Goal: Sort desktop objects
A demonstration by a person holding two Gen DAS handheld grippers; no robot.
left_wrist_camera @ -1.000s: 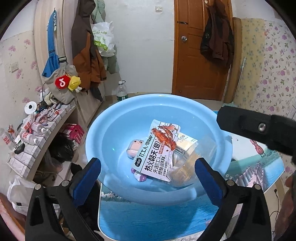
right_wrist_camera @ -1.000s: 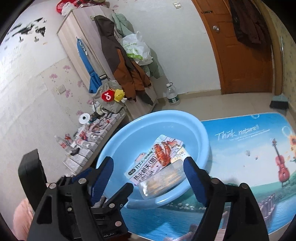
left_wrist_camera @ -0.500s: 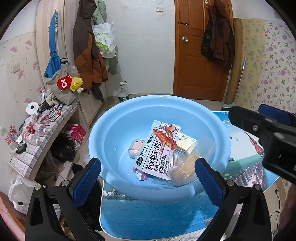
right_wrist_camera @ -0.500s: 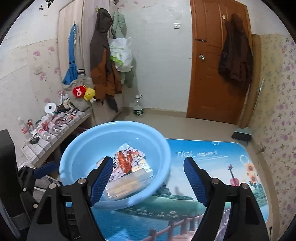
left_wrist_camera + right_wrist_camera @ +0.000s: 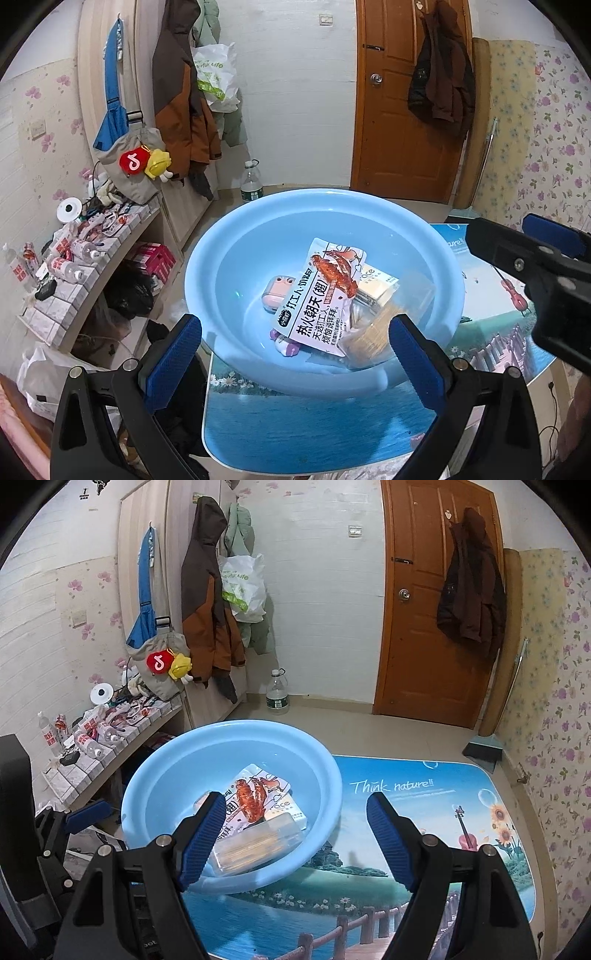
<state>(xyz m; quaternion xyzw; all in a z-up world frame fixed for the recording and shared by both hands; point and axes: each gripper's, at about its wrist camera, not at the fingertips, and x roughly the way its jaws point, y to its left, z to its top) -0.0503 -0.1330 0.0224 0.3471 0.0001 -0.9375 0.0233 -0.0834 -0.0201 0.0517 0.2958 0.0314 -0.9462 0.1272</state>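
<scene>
A light blue basin (image 5: pixel 236 251) stands on the left end of the picture-printed table (image 5: pixel 314 424); it also shows in the right wrist view (image 5: pixel 155 786). In it lie a white snack packet (image 5: pixel 317 306) with a red crayfish print, a clear box of sticks (image 5: pixel 373 328), a small white carton (image 5: pixel 376 288), a pink case (image 5: pixel 277 291) and a purple item (image 5: pixel 284 345). My left gripper (image 5: pixel 295 354) is open and empty above the basin's near rim. My right gripper (image 5: pixel 295 830) is open and empty, above the basin's right side; its body shows in the left wrist view (image 5: pixel 535 273).
The table (image 5: pixel 424 812) stretches right of the basin with a landscape print. A cluttered shelf (image 5: pixel 85 251) stands to the left. Coats (image 5: pixel 210 602) hang on a wardrobe, a water bottle (image 5: pixel 277 694) stands on the floor, and a wooden door (image 5: pixel 436 602) is behind.
My right gripper has pulled back and swung right from over the basin; more of the table now shows. My left gripper has held nearly still over the basin. Both stay open.
</scene>
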